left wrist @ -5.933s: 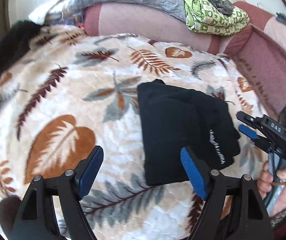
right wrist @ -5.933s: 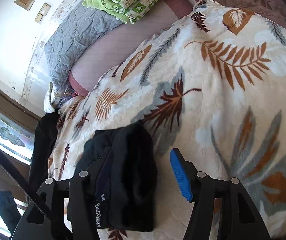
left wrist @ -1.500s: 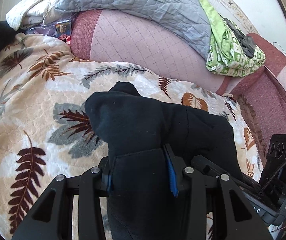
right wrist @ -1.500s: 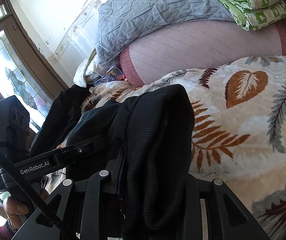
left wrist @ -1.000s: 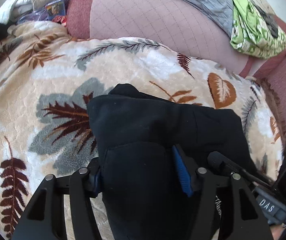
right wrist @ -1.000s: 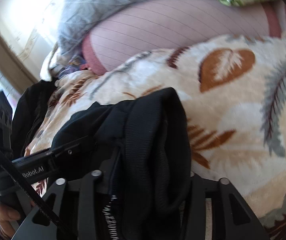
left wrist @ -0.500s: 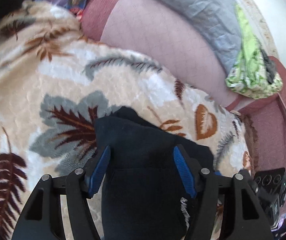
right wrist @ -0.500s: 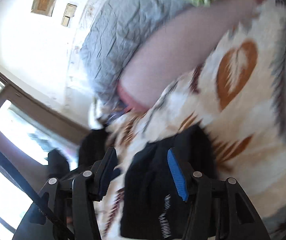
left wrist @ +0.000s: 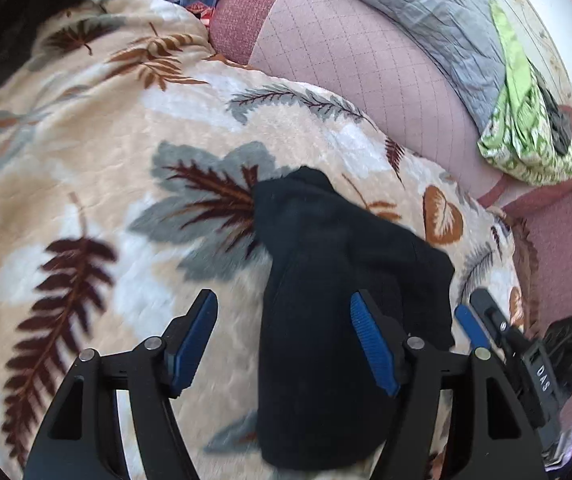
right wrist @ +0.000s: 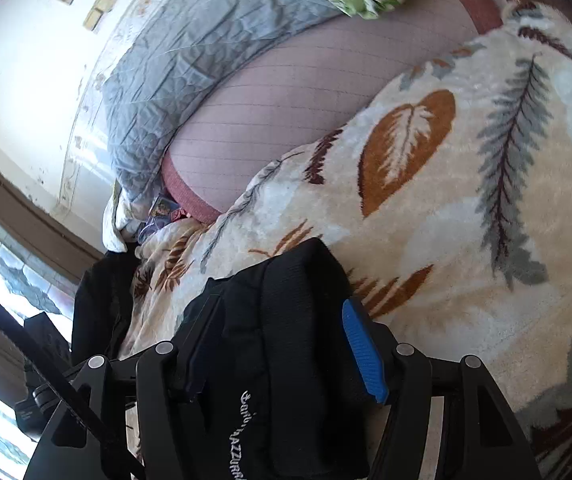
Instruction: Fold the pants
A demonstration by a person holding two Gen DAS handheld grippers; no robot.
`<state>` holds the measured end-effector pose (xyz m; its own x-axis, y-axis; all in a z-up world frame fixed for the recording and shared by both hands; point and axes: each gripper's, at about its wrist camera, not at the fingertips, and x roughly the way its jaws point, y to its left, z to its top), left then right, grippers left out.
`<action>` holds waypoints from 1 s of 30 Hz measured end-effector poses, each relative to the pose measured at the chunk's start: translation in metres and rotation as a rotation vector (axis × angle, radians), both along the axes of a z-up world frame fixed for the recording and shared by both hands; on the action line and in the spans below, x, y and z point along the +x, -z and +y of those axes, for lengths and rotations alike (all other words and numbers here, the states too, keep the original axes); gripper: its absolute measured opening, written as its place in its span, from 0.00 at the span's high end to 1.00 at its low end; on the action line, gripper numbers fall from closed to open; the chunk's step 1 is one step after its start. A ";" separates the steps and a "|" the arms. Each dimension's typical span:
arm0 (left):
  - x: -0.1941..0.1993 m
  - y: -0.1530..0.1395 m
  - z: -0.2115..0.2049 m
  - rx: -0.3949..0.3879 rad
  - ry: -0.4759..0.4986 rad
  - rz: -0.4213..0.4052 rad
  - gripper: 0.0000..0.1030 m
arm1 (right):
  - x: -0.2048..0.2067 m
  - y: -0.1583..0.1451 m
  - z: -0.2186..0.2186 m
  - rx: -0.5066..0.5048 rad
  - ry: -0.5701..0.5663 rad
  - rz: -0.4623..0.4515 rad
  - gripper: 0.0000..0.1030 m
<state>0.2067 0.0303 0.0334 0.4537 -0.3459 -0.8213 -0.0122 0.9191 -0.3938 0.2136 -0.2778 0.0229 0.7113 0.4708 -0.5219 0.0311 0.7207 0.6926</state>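
Leaf-print blanket (left wrist: 134,128) covers the couch; a pink cushion (left wrist: 357,60), a grey quilt (left wrist: 425,4) and a green cloth (left wrist: 525,136) sit behind. Folded black pants (left wrist: 325,300) lie on the blanket. The left gripper (left wrist: 284,344) has its jaws wide apart, with the pants' left part lying between them. The right gripper (right wrist: 274,348) also stands wide, straddling the pants, white lettering visible on the fabric.

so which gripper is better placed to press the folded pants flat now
Right, probably. The right gripper is open with its fingers straddling the folded black pants, squarely over the bundle. The left gripper is also open but offset: mostly leaf-print blanket lies between its fingers, and the pants sit toward its right finger.
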 end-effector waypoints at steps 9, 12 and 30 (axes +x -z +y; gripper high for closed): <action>-0.122 -0.032 -0.012 0.073 -0.016 -0.119 0.26 | -0.085 -0.045 0.021 -0.191 -0.052 -0.061 0.34; -0.157 -0.040 -0.017 0.123 -0.055 -0.174 0.26 | -0.128 -0.048 0.019 -0.213 -0.051 -0.047 0.31; -0.263 -0.074 -0.046 0.375 -0.065 -0.327 0.17 | -0.240 -0.027 0.034 -0.520 0.006 -0.080 0.26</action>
<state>-0.0568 -0.0157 0.1072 0.7187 -0.0164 -0.6952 -0.0057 0.9995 -0.0295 -0.0263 -0.2436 0.0496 0.7603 0.1603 -0.6295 -0.0024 0.9697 0.2441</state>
